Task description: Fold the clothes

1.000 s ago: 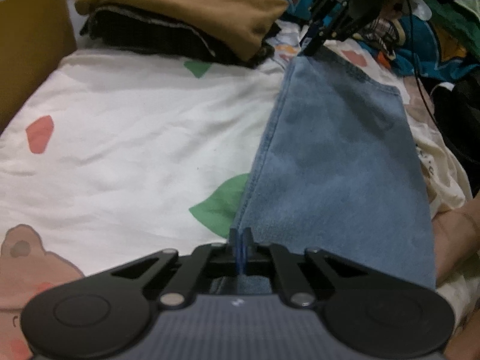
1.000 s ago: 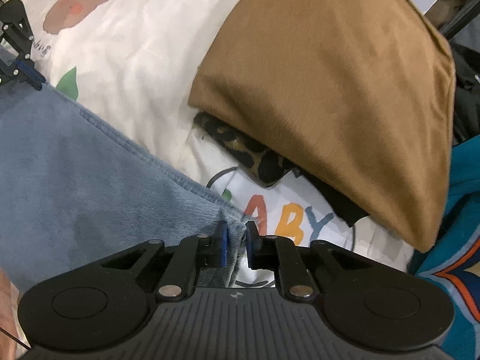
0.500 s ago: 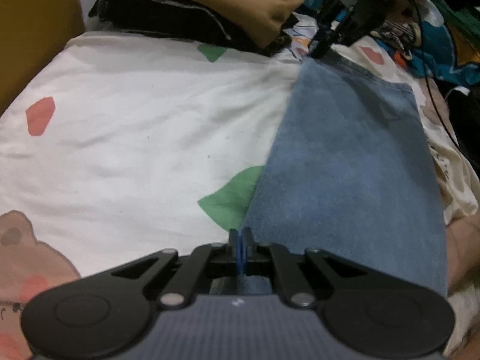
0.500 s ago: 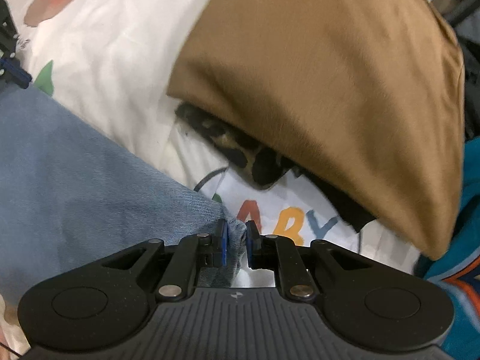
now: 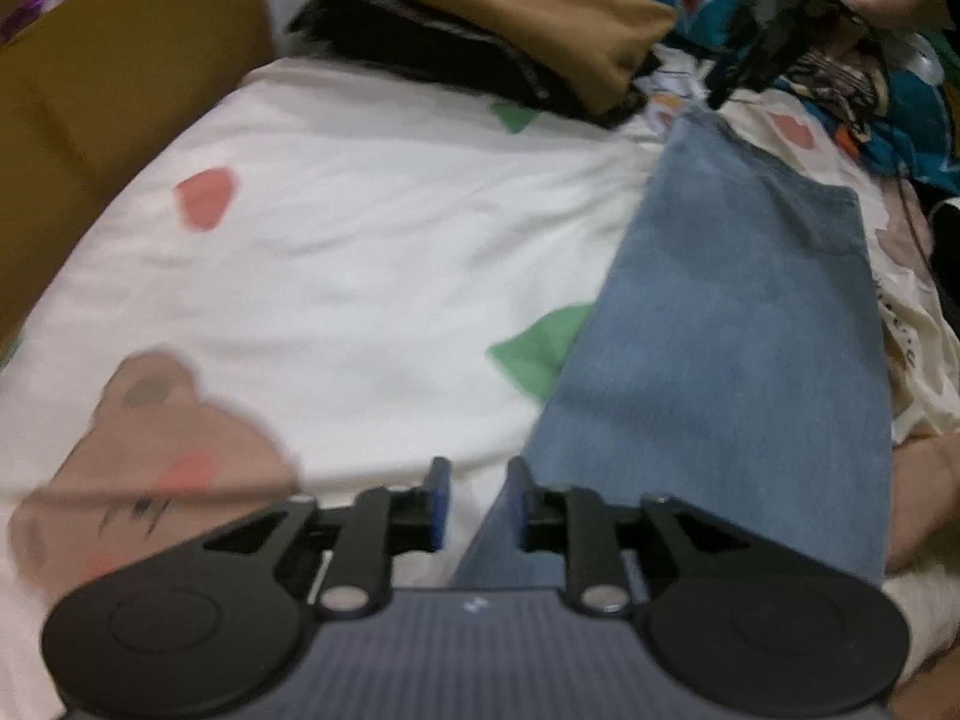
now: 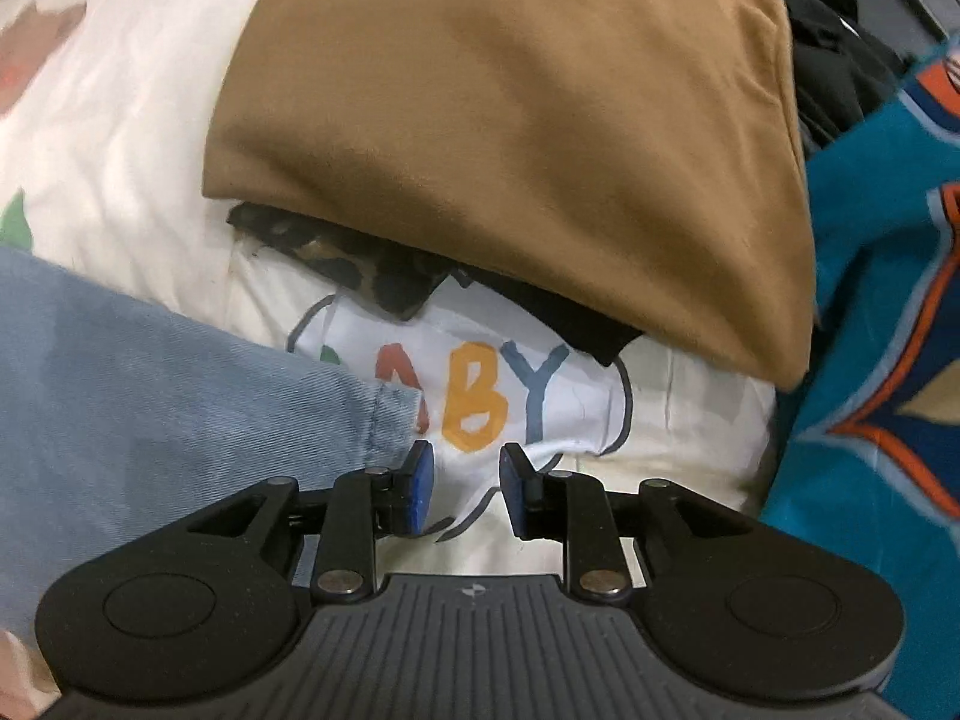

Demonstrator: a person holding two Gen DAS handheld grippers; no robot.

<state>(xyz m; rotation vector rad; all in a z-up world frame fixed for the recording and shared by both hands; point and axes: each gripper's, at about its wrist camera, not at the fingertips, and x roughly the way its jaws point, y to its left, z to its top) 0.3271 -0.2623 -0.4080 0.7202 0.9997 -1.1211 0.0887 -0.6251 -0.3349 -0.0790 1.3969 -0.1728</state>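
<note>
A folded strip of light-blue denim [image 5: 738,330] lies flat on the printed bedsheet [image 5: 372,252]. My left gripper [image 5: 474,504] hovers over its near left corner. Its jaws are opening, and the denim edge runs under the gap, untouched by the pads. In the right wrist view, the denim's far corner [image 6: 384,414] lies just left of my right gripper [image 6: 462,492]. Those jaws are opening too, with only the sheet's lettered print below them. The right gripper [image 5: 723,93] also shows, blurred, at the denim's far end.
A stack of folded clothes topped by a brown garment [image 5: 492,18] [image 6: 510,138] sits beyond the denim. A cardboard box [image 5: 120,108] stands at the left. Teal patterned cloth [image 6: 888,330] lies to the right. A person's limb [image 5: 924,492] rests beside the denim's near right edge.
Both grippers were shut on the denim's corners and have now let go, with their jaws apart. The left has shifted left off the edge and the right has shifted right off the corner.
</note>
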